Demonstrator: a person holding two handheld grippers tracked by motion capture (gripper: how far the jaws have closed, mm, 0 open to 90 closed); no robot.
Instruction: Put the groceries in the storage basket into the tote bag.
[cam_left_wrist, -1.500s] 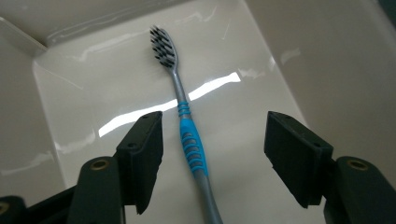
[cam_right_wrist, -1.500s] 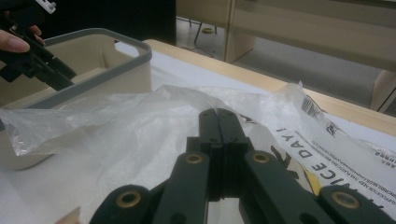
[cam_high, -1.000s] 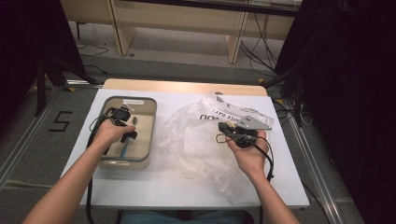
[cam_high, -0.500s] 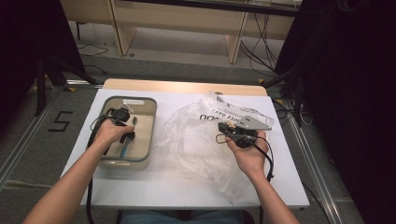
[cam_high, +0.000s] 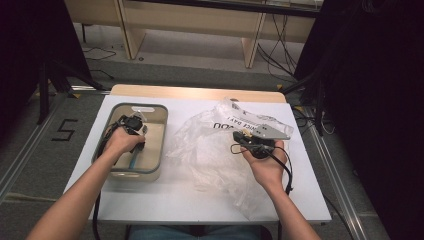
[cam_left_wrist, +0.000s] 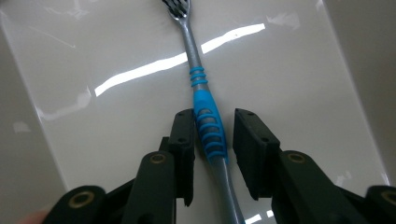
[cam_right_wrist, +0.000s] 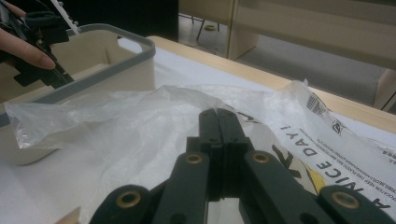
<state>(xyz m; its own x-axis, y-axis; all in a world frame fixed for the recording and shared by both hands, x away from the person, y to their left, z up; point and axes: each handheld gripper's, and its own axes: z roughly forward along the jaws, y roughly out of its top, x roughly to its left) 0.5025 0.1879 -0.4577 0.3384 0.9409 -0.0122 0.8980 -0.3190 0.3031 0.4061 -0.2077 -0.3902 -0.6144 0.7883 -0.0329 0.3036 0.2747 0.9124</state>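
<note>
toothbrush (cam_left_wrist: 205, 122) unmoved in bin (cam_high: 156, 145) | left gripper (cam_left_wrist: 213, 135) still parted astride handle | right gripper (cam_right_wrist: 218, 122) stays clenched on bag (cam_high: 210, 150)

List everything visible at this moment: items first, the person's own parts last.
toothbrush: one, grey with blue grip, lying in the bin between the left gripper's jaws
bin: one, beige with grey rim, table left
plastic bag: one, clear with black print, table centre-right
table: one, white top
left gripper: one, black, open, inside the bin
right gripper: one, black, shut, over the bag
hands: two, left, right
</note>
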